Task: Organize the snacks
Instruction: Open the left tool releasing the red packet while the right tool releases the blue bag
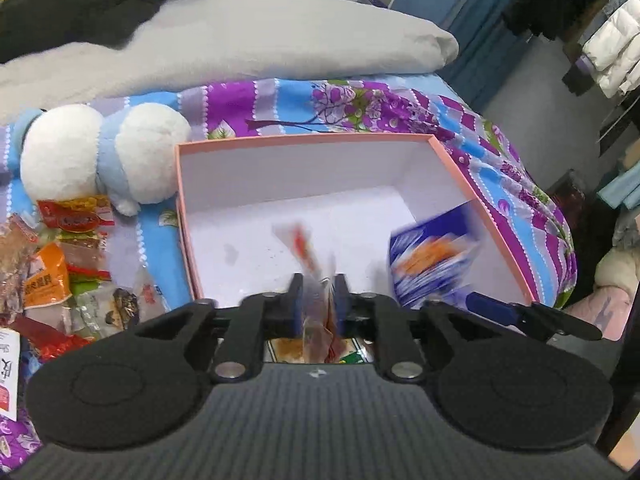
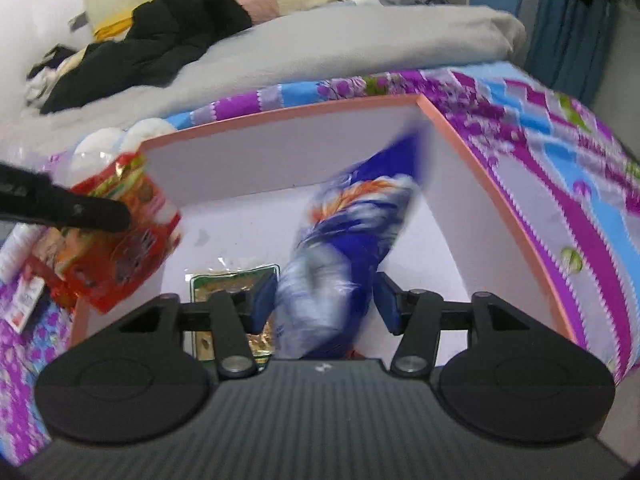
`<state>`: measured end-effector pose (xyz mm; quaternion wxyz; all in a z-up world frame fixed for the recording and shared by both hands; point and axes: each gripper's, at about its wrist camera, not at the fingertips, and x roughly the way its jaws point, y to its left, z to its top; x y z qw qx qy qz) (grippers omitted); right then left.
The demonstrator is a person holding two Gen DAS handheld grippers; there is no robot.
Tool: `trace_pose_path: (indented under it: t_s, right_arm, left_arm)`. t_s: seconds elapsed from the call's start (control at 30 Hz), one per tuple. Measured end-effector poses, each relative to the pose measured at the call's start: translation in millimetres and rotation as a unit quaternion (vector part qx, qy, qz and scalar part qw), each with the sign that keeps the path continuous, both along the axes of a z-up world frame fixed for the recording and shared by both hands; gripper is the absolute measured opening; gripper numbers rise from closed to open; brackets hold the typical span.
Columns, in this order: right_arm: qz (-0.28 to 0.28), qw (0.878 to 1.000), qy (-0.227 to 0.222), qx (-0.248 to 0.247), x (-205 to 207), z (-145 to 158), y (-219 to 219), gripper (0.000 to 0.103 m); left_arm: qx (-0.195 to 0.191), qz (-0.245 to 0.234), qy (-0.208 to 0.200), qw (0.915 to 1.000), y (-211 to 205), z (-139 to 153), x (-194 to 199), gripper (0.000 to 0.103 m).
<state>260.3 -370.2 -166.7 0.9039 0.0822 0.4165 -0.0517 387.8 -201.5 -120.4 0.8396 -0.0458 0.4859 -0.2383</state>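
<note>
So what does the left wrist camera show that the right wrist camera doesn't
Only the left wrist view shows the loose pile of snack packets on the bedspread beside the box, and the whole plush toy.

Only the right wrist view shows the green-edged packet lying on the box floor, and the red packet's printed face.

Both show the pink box, the left hand-held gripper shut on the red packet, and the right hand-held gripper around the blue snack bag, its grip blurred.
</note>
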Motion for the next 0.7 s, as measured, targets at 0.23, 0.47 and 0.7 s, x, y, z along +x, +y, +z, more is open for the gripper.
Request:
trace_pose_path:
  t_s: [0.23, 0.47, 0.7]
  right_arm:
    - [-0.009, 0.999, -0.027, 0.025, -14, 8, -6, 0.080]
    - [0.000, 0.997, -0.064, 0.031, -40, 25, 3, 0.080]
    - [0.024, 0.994, -0.102, 0.040, -72, 38, 27, 0.080]
  left_arm:
    - [-0.011, 0.006, -0.027, 0.9995, 12, 16, -17, 0.071]
    - [-0.028, 0.012, -0.076, 0.9967, 28, 40, -52, 0.071]
    - [-0.044, 0.021, -0.119, 0.9917, 49, 58, -97, 0.071]
